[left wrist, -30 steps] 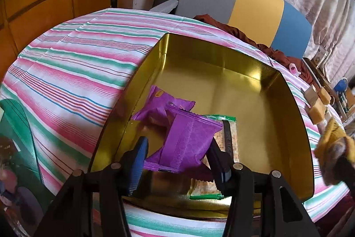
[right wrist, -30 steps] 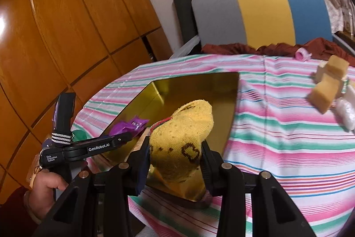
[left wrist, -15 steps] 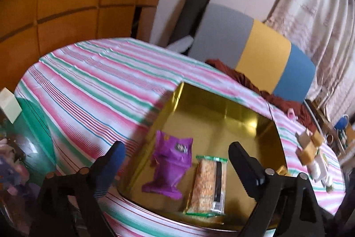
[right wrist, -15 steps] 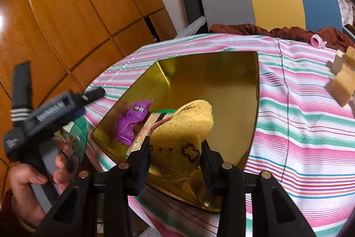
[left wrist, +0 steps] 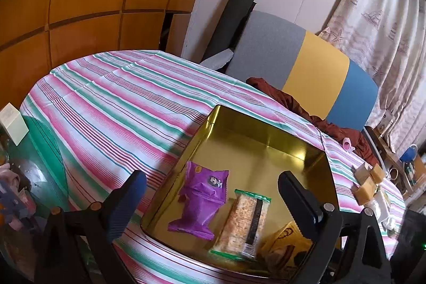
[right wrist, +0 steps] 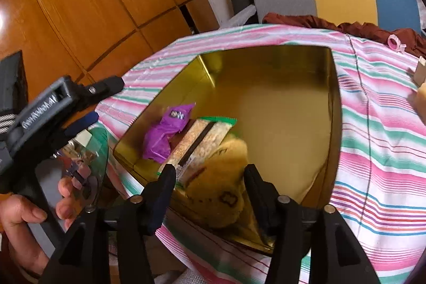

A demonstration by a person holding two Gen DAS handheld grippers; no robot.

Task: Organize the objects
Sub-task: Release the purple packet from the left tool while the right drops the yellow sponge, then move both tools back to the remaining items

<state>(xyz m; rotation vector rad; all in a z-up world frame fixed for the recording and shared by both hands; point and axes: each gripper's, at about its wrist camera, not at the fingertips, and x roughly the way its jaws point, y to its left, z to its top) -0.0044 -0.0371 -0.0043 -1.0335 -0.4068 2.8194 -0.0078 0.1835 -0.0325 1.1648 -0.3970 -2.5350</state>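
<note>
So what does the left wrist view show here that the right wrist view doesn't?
Only the left wrist view: the curtain and the cluttered shelf at far right.

Only the right wrist view: the left hand-held gripper from outside, held in a hand, and the right hand-held gripper, jaws opening around the yellow sock.

Both: gold tin, purple packet, cracker pack, striped tablecloth, chair.

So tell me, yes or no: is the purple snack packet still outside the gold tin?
No, the purple snack packet lies inside the gold tin, beside the clear cracker pack.
</note>
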